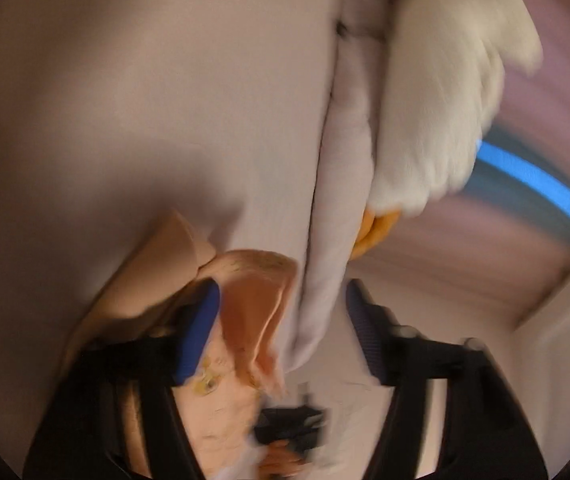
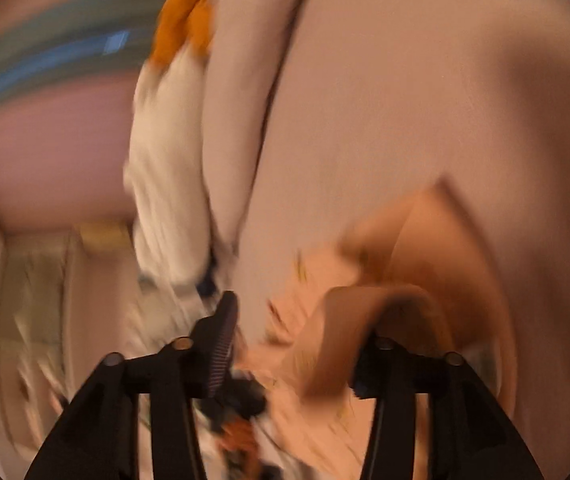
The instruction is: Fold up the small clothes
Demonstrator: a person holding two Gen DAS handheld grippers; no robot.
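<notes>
Both views are rolled and smeared by motion blur. In the left wrist view the left gripper (image 1: 281,312) stands with its black jaws spread, one blue-padded finger (image 1: 199,332) on the left and a dark ribbed one on the right. The small peach-pink garment of soft cloth (image 1: 253,312) lies between them, on the pale pink bed sheet (image 1: 125,120); its folded edge sits just beside the blue pad, and the blur hides whether they touch. In the right wrist view the right gripper (image 2: 297,344) is likewise spread apart, and the same peach cloth (image 2: 325,320) lies crumpled between its fingers, a brown-toned fold draped against the right finger; no pad is seen pressing it. A white fluffy plush toy with orange parts (image 1: 445,112) lies beyond the garment, beside a long ridge of rumpled pale bedding (image 1: 345,200).
</notes>
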